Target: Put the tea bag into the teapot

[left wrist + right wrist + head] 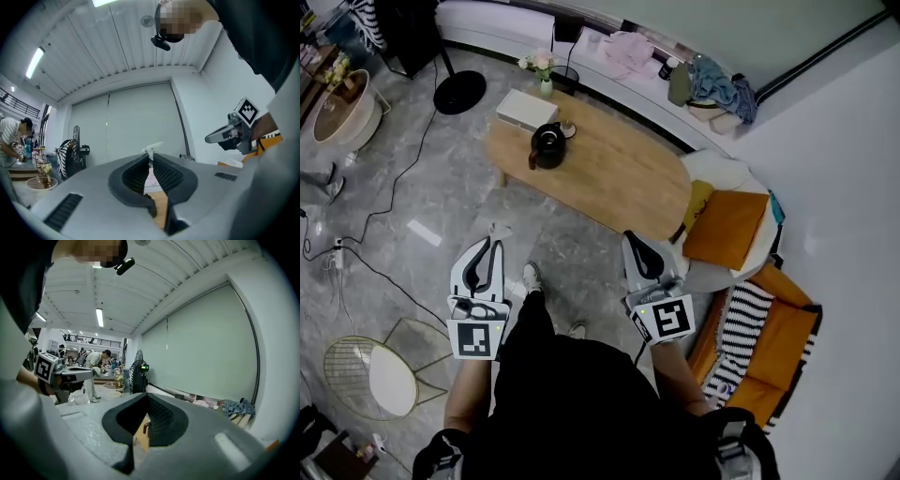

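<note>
- My left gripper (150, 157) has its jaws drawn almost together at the tips. They pinch the tea bag (151, 149), and a crumpled white bit of it sticks out just past them.
- My right gripper (146, 396) has its jaws brought together at the tips, with nothing held between them. Only a slice of wooden table shows through the gap lower down.
- In the head view I hold both grippers out in front of my body, over the grey floor (441, 187). They are well apart from each other, and both point toward the table (619, 183).
- The teapot (548, 146) is black and stands on the left part of the table, near a white box (525, 109) and a vase of flowers (544, 75).
- The tea bag is well apart from the teapot, out over the floor and short of the table's near edge.
</note>
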The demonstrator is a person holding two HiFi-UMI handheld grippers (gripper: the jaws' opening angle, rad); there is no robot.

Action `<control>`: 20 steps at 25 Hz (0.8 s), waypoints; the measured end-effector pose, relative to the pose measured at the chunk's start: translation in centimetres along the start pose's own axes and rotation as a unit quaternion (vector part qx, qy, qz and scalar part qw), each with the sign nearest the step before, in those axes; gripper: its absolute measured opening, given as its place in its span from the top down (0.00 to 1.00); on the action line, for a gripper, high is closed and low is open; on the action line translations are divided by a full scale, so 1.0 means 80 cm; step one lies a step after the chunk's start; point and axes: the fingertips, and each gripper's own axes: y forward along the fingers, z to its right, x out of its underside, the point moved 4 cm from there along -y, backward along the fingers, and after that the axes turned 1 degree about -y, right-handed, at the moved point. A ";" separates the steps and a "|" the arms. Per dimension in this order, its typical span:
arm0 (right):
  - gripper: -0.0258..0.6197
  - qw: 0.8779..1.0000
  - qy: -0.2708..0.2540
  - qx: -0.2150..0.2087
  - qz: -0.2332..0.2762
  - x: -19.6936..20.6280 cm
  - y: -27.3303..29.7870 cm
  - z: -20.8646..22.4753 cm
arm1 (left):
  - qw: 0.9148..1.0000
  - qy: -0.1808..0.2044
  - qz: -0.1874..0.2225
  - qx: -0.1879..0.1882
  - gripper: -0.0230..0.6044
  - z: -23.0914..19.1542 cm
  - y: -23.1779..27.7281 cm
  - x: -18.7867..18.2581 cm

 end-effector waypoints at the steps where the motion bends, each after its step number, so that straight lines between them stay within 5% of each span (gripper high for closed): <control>1: 0.95 1.000 -0.003 -0.002 -0.003 -0.005 0.021 0.002 | 1.000 -0.003 0.002 0.004 0.92 -0.014 0.016 0.000; 11: 0.95 1.000 -0.011 0.003 -0.016 -0.051 0.163 -0.009 | 0.999 -0.033 0.001 0.027 0.92 -0.136 0.101 0.009; 20: 0.95 0.999 -0.007 0.039 -0.015 -0.059 0.189 0.017 | 0.997 -0.044 0.014 0.061 0.92 -0.148 0.149 0.007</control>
